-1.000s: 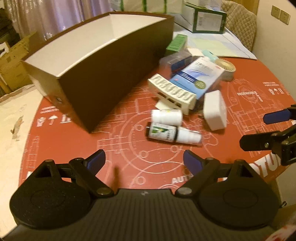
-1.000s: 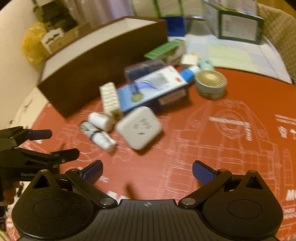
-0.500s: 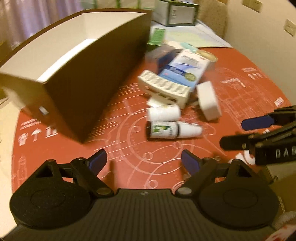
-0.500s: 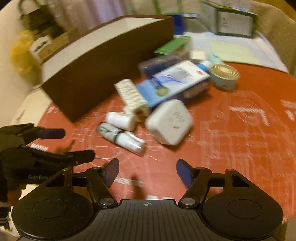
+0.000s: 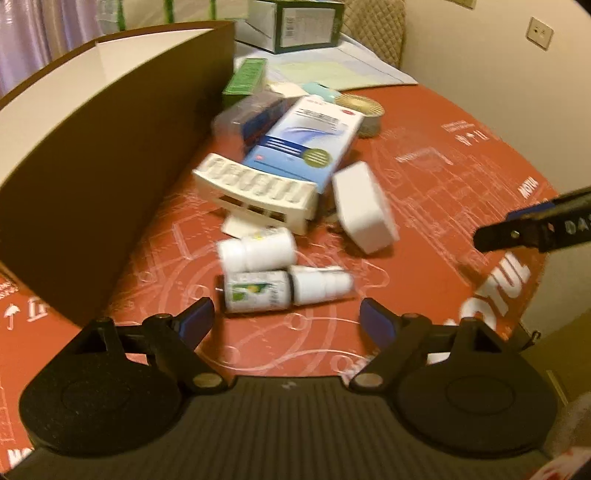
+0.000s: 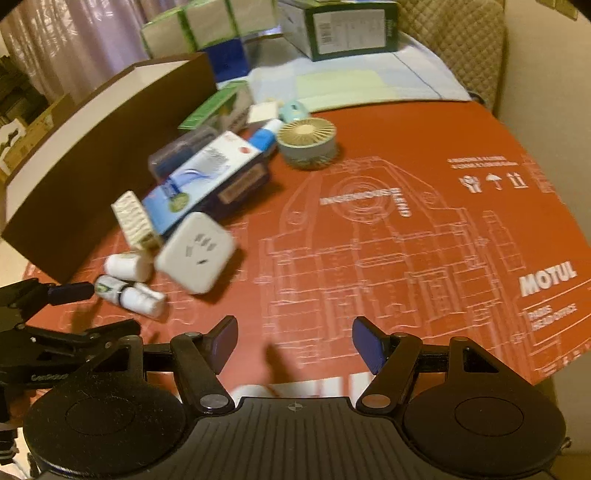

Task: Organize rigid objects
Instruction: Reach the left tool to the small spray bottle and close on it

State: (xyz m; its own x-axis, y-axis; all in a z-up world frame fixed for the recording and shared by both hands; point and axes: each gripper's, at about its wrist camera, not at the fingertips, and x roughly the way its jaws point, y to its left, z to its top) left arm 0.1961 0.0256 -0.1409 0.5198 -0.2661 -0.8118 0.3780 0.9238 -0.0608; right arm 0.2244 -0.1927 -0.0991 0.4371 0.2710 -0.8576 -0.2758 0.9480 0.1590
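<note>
Left gripper [image 5: 286,317]: jaws spread, closing slowly, nothing between pads yet. Small dark glass bottle with green label and white cap [image 5: 284,290] lies on red printed mat [image 5: 424,273], just ahead of fingertips, touching white plastic pill bottle [image 5: 256,251]. Centre jaws across label; avoid nudging neighbour. Right gripper [image 6: 293,341]: half spread, empty. Tall brown box with white interior [image 5: 110,147] near: likely destination.

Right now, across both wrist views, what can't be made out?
- Brown box interior floor: hidden by its near wall in both views; contents unknown.
- Blue-and-white carton print: motion blur, unreadable, left wrist view.
- Spray bottle label text: blurred, left wrist view.
- Clear case: half hidden behind the carton, right wrist view.
- Right tool: cut off by the frame edge in the left wrist view.
- Green box: cropped by the top edge, right wrist view.
</note>
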